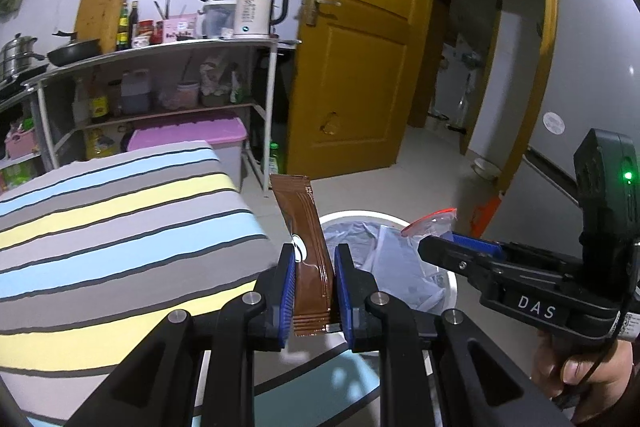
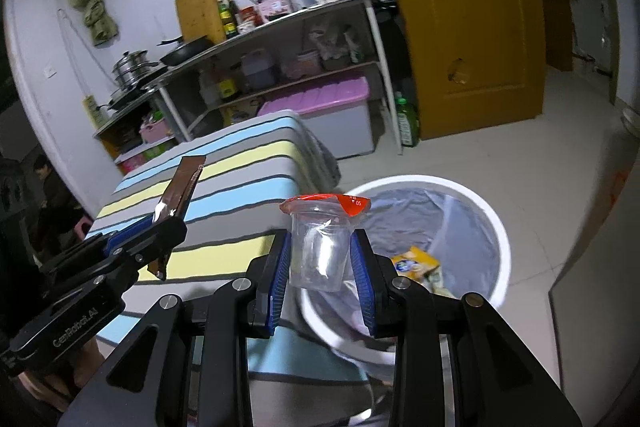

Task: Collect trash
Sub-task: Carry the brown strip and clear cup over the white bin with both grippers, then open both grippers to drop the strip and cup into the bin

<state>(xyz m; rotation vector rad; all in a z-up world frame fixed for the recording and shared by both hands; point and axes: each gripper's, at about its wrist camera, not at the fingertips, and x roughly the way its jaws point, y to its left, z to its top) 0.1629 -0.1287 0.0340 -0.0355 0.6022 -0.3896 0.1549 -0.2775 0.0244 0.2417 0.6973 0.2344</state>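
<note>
Brown foil sachet (image 1: 306, 247) sat clamped in your left hand-held gripper (image 1: 314, 287); your right hand-held gripper (image 2: 320, 259) was closed on the clear plastic cup with its red torn lid (image 2: 320, 239). Both hovered beside the white lined bin (image 2: 496, 227), so you next needed to move over its mouth and release.

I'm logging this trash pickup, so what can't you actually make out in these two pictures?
- Left wrist view: the bin inside is hidden by both hand-held grippers; the brown wrapper print is too small.
- Right wrist view: the bin's near side sits behind the right hand-held gripper and plastic cup; the yellow packet label is blurred.
</note>
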